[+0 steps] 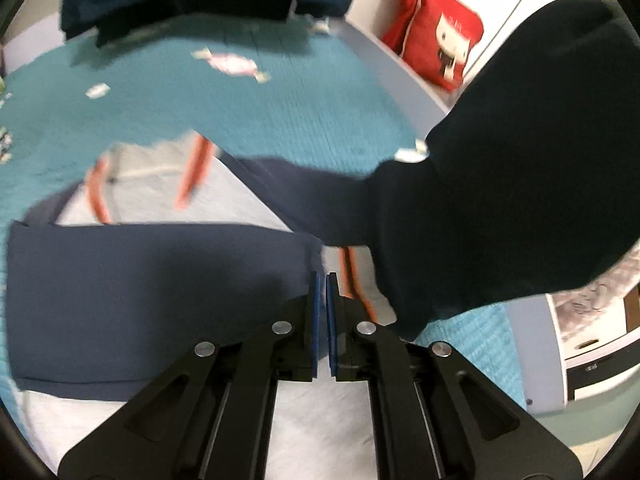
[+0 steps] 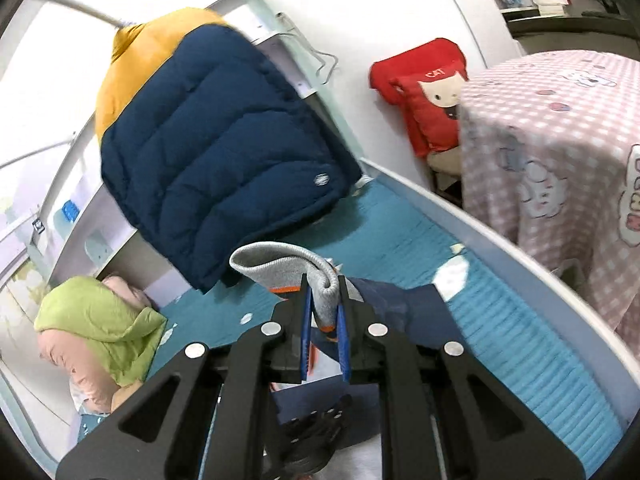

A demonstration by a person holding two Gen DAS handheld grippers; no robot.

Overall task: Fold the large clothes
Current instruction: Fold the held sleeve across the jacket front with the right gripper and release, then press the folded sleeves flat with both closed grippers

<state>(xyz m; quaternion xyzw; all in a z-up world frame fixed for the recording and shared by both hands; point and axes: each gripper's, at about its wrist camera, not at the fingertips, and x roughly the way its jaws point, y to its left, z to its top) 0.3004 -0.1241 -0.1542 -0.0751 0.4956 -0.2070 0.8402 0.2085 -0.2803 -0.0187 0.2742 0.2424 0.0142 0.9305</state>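
Sweatshirt cloth, navy and pale grey with orange stripes, lies spread on the teal bedspread in the left wrist view, a navy panel folded across the grey body just ahead of the left gripper. Only this view shows the garment laid out flat, along with the person's dark sleeve reaching in from the right over the cloth and the small candy-print patches on the bedspread. The right wrist view shows what the other does not: the sweatshirt's grey ribbed cuff, edged in orange, lifted clear of the bed and curling over the right gripper, with navy fabric hanging below it. It also takes in a navy and yellow puffer jacket hanging over the far end of the bed, a green and pink bundle of clothing at the left, and a pink checked cloth draped at the right; the red cat cushion against the wall appears in both views. No container shows in either view. The left gripper's blue pads stand almost together with only a thin slit between them, and whether any cloth is caught there cannot be told. The right gripper's pads are pressed onto the ribbed cuff, gripping it.
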